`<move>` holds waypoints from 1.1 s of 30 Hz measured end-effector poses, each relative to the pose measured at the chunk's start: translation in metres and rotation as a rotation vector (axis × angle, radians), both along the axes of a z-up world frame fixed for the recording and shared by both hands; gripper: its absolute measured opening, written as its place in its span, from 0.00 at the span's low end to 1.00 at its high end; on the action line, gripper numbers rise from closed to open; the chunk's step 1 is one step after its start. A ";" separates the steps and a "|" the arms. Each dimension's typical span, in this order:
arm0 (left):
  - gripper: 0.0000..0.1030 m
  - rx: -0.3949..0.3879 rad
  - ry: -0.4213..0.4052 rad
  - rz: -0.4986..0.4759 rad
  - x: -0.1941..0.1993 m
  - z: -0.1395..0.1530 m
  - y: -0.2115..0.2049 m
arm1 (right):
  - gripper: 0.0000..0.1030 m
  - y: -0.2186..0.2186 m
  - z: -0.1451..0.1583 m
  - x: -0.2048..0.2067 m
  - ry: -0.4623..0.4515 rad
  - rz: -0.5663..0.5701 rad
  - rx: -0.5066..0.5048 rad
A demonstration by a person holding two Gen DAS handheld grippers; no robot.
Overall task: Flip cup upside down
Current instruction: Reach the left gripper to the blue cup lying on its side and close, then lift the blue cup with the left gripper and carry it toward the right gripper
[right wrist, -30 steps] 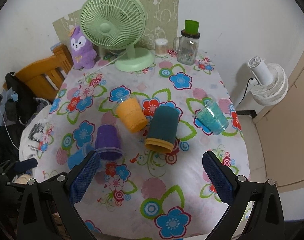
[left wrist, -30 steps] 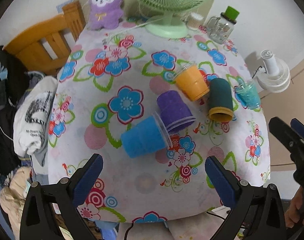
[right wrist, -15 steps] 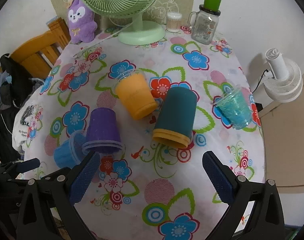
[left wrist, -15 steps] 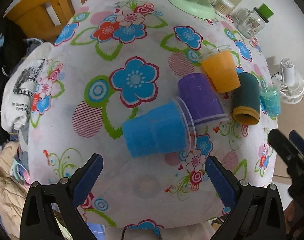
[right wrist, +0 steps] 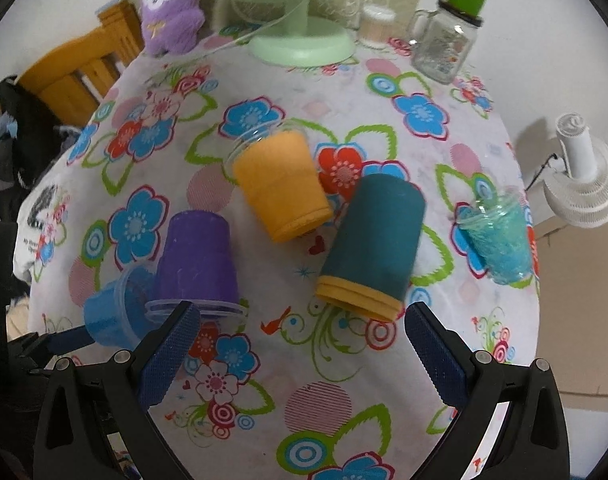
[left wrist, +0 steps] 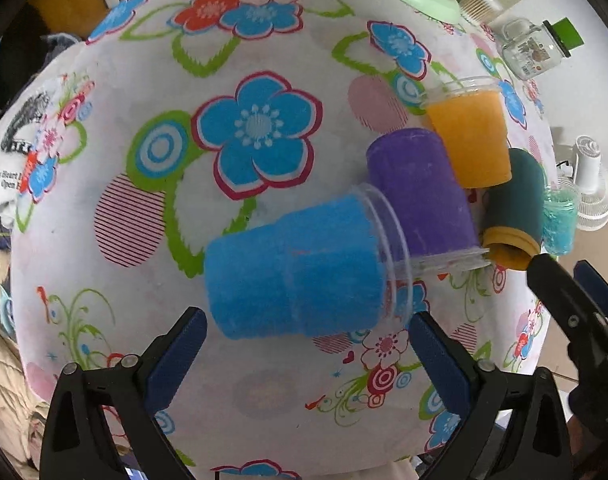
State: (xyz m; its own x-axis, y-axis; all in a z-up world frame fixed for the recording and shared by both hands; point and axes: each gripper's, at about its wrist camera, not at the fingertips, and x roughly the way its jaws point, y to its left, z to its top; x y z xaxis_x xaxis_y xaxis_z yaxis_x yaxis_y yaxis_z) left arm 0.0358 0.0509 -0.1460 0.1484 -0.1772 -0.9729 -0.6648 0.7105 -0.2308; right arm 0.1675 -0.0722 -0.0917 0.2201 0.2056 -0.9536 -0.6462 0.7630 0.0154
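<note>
Both tongs stand wide open with nothing between their pads. Left tongs (left wrist: 306, 354) hover just short of the blue cup (left wrist: 299, 276), which lies on its side on the flowered table (left wrist: 231, 60), base toward the left and clear rim toward the right. That rim looks to touch the purple cup (left wrist: 422, 192), which stands mouth down just beside it. From the left wrist view the blue cup fills the middle and its whole flank shows; from the right wrist view only a small part of it shows at the far left, half hidden behind the purple cup and a blue pad of the right tongs (right wrist: 301, 356).

Next to the right comes an orange cup (right wrist: 281, 188) lying tilted, then a dark teal cup (right wrist: 374, 240) with a yellow rim, mouth toward the camera. Farther right, a clear cup with turquoise filling (right wrist: 498, 238) sits near the table edge.

Only the right wrist view shows the purple plush toy (right wrist: 169, 6) at the back. Its view also gives the green fan base (right wrist: 301, 42) and the glass jar with a green lid (right wrist: 448, 40) clearly; the left view crowds them into its top edge. A white fan (right wrist: 584, 178) stands off the table at far right.
</note>
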 end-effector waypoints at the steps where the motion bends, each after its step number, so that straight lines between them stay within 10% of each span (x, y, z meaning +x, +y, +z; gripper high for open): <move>1: 0.91 -0.010 -0.001 0.002 0.000 -0.002 0.001 | 1.00 0.002 -0.002 -0.001 0.002 0.008 -0.004; 14: 0.81 0.040 -0.054 0.003 -0.016 0.012 0.015 | 1.00 0.013 -0.001 -0.008 0.009 0.041 -0.015; 33: 0.81 0.189 -0.126 -0.460 0.010 0.059 -0.034 | 1.00 -0.049 0.027 -0.037 0.004 -0.187 0.059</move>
